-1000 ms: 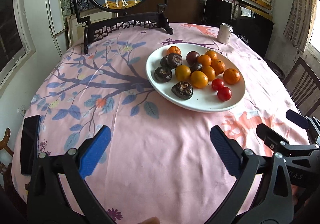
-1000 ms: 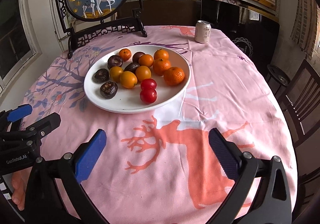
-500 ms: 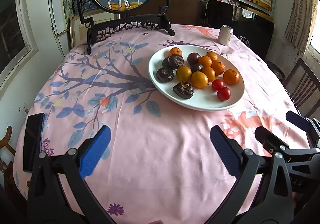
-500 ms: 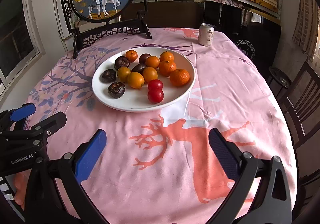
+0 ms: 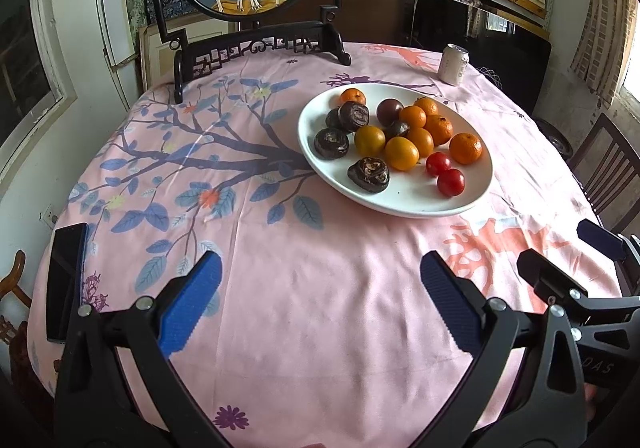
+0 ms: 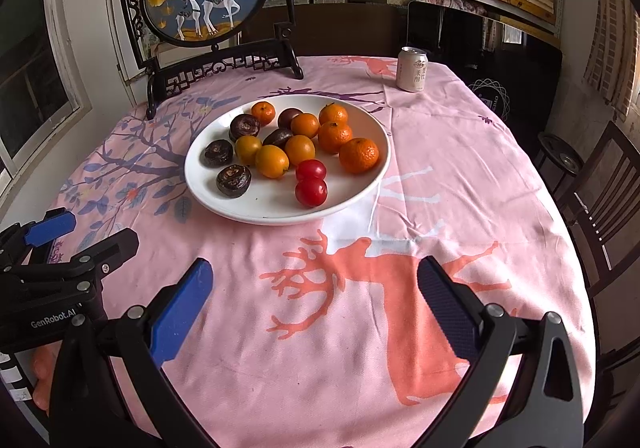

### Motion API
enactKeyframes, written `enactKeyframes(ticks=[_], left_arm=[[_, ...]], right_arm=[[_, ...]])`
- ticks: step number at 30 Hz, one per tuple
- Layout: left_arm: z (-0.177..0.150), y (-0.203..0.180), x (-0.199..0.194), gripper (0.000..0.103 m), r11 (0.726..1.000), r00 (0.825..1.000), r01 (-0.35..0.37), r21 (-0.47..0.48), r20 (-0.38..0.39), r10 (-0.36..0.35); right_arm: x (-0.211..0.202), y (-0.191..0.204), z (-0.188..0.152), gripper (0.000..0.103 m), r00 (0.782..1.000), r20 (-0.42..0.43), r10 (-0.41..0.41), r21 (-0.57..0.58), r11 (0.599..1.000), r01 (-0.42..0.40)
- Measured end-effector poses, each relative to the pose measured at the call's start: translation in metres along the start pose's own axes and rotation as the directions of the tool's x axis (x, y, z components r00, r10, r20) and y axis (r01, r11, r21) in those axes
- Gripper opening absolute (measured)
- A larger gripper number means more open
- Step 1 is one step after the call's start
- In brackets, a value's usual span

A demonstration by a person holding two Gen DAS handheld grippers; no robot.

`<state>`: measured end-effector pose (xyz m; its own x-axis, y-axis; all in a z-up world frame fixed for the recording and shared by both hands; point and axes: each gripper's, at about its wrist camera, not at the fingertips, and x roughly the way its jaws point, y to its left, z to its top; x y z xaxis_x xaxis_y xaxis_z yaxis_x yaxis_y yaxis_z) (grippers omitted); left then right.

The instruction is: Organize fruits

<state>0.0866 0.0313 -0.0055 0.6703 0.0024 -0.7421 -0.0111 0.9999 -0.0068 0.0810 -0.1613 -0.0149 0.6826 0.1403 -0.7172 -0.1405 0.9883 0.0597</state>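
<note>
Left hand-held gripper (image 5: 320, 302) and right hand-held gripper (image 6: 314, 298) both spread apart, empty, above surface (image 5: 304, 288); white plate (image 6: 280, 204) of fruit ahead

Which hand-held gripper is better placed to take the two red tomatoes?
Right, probably. The tomatoes lie nearly straight ahead of the open right hand-held gripper; from the left hand-held gripper they sit off to the right.

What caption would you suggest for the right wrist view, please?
Open right gripper poised before a white plate of mixed fruit on a pink tablecloth.
</note>
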Motion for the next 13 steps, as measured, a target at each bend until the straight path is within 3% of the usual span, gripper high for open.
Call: enactKeyframes(ticks=[13], left_arm=[[-0.0007,0.0013,0.0008,0.101,1.0,1.0,-0.003,-0.005,-0.004,0.003]], right_arm=[[-0.0016,0.0023,-0.0007,0.102,1.0,0.002,0.0,-0.001,1.0,0.0]])
